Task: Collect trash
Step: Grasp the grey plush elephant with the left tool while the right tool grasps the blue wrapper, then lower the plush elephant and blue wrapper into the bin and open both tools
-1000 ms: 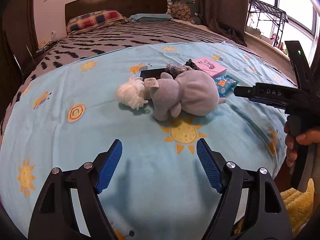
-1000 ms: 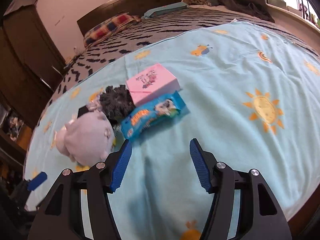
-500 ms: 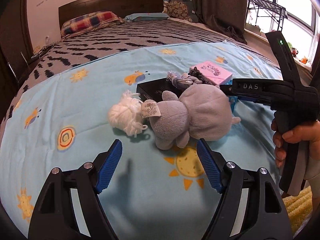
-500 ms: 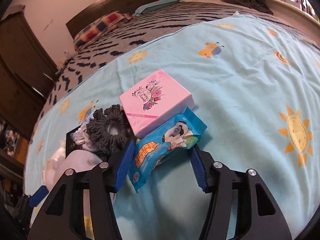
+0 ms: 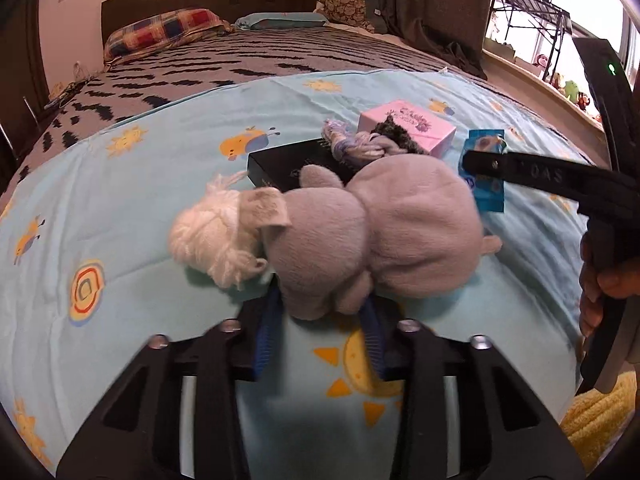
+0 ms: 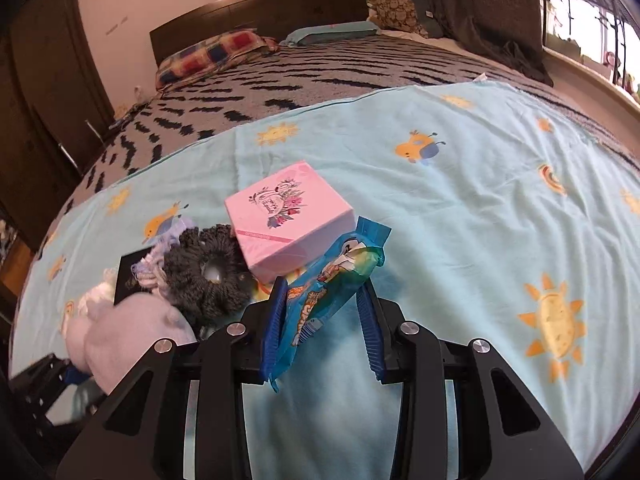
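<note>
A blue snack wrapper (image 6: pixel 332 280) sits tilted up between the pads of my right gripper (image 6: pixel 320 300). Its jaws are closing, and both pads touch the wrapper. From the left wrist view the same wrapper (image 5: pixel 486 184) shows behind one of the right gripper's fingers (image 5: pixel 520 170). A grey plush toy (image 5: pixel 380 232) lies on the light blue blanket (image 5: pixel 120 320). My left gripper (image 5: pixel 324 306) is closing on the toy's near end, and its pads press into the plush.
A pink box (image 6: pixel 288 220), a grey scrunchie (image 6: pixel 208 276), a lilac braided cord (image 5: pixel 352 146), a black box (image 5: pixel 280 162) and a white yarn ball (image 5: pixel 212 240) crowd around the toy. A hand (image 5: pixel 604 284) holds the right gripper. A yellow rug (image 5: pixel 592 432) lies beyond the bed's edge.
Both grippers moved forward onto the pile. The left jaws went from wide apart to pinching the plush toy. The right jaws narrowed onto the wrapper, which tipped up.
</note>
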